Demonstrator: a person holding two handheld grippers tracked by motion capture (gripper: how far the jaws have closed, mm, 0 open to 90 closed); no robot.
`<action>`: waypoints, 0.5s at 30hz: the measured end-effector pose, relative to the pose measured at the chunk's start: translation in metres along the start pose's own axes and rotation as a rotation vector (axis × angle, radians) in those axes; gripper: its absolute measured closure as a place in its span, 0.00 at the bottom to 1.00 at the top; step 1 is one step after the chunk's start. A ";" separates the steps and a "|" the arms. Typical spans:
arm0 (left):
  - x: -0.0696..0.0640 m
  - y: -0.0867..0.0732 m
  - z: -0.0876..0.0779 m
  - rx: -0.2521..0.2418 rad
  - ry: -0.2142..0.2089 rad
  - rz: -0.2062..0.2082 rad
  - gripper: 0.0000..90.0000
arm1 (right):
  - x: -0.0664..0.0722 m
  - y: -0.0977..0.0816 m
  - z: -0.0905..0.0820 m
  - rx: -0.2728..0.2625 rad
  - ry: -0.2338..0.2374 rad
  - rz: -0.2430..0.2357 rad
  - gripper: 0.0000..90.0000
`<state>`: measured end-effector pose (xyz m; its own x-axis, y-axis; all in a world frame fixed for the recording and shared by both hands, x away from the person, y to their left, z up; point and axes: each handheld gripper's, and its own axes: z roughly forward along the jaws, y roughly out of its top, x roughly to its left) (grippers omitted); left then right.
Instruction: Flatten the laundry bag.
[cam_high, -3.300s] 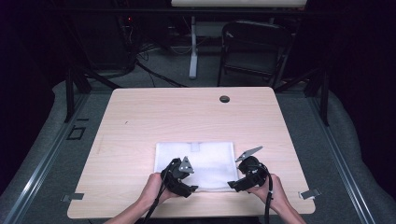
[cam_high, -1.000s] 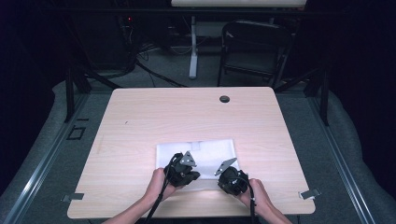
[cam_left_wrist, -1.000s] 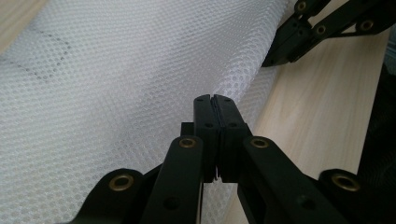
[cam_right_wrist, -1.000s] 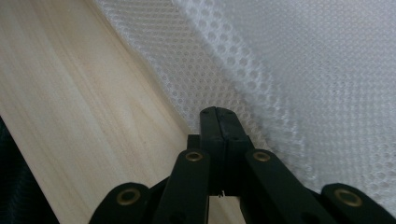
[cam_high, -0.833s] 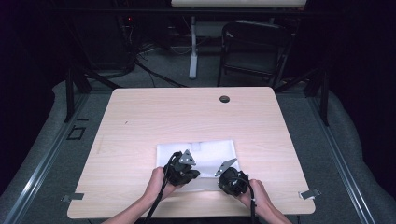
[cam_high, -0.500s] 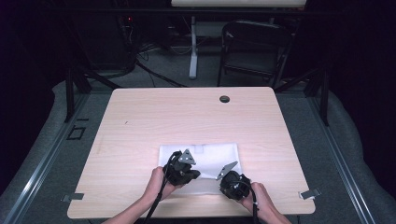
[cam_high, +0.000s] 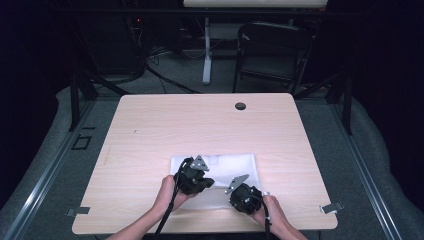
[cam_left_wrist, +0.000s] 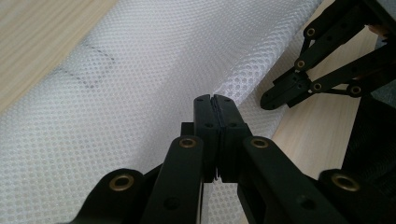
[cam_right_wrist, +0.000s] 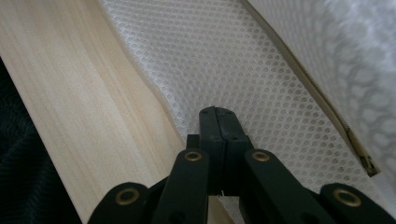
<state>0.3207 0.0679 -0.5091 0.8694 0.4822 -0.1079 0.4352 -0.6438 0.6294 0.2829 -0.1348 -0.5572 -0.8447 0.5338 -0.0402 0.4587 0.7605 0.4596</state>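
Looking down from the high view, a white mesh bag (cam_high: 220, 177) lies flat on the table (cam_high: 150, 135), in the lower middle of the frame near the front edge. The left gripper (cam_high: 196, 180) sits on the bag's left part, the right gripper (cam_high: 244, 196) at its lower right corner, each held by a hand coming up from the bottom edge. A round hole (cam_high: 240, 106) shows in the tabletop at upper centre, and a chair (cam_high: 272, 55) stands beyond the table.

In the left gripper view, the left gripper (cam_left_wrist: 214, 100) has its jaws pressed together at mid-frame, with the mesh bag (cam_left_wrist: 140, 79) spreading across the left and top; whether a fold of mesh is pinched between the tips I cannot tell. The right gripper (cam_left_wrist: 280, 95) appears at upper right, at the bag's edge, over bare wood.

In the right gripper view, the right gripper (cam_right_wrist: 215, 112) is likewise closed, tips resting on the mesh bag (cam_right_wrist: 243, 70) just beside its edge; a pinch cannot be made out. Bare table (cam_right_wrist: 79, 102) fills the left, and a zipper (cam_right_wrist: 355, 140) runs down the right side.
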 end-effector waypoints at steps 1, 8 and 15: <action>0.000 0.001 -0.001 -0.001 0.004 0.001 0.99 | 0.000 0.000 0.001 -0.006 0.006 0.006 1.00; 0.008 0.008 -0.012 -0.043 0.014 -0.016 0.99 | 0.000 -0.001 -0.001 0.010 0.017 0.013 1.00; 0.019 0.020 -0.020 -0.057 0.050 -0.006 0.99 | -0.001 0.000 -0.001 0.017 0.027 0.023 1.00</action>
<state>0.3415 0.0761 -0.4832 0.8534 0.5159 -0.0747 0.4255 -0.6066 0.6716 0.2834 -0.1358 -0.5566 -0.8411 0.5409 -0.0059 0.4821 0.7545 0.4452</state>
